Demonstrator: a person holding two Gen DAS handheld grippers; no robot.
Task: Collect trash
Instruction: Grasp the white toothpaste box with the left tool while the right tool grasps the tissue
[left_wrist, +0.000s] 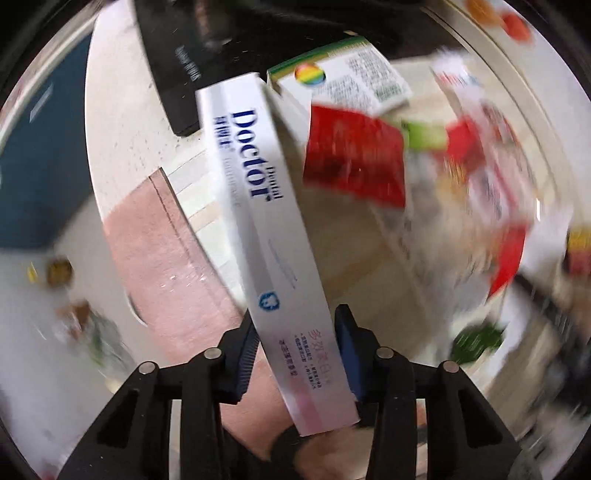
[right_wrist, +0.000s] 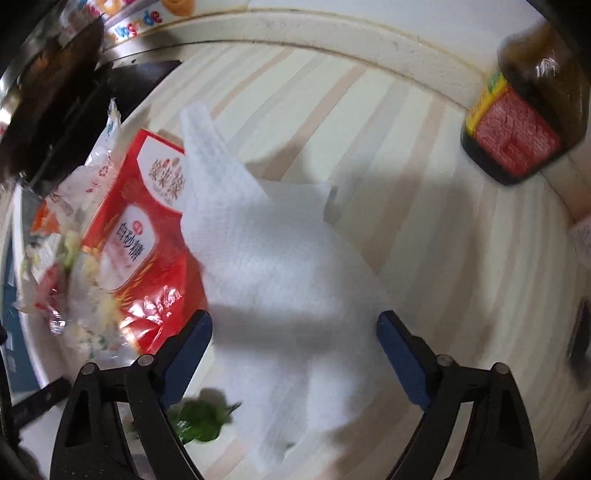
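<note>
We hold two grippers over a striped table strewn with trash.

Our left gripper (left_wrist: 299, 347) pinches a white toothpaste box (left_wrist: 266, 206); our right gripper (right_wrist: 293, 328) straddles a white paper towel (right_wrist: 266, 243), jaws spread, beside a red sugar bag (right_wrist: 147, 229).

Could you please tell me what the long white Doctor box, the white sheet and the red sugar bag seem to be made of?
Long white Doctor box: likely thin printed cardboard, smooth and faintly satin; sharp folded edges.
White sheet: probably paper towel, matte; a fine embossed grid and soft folds.
Red sugar bag: apparently glossy plastic film; bright glints on its wrinkles.
</note>
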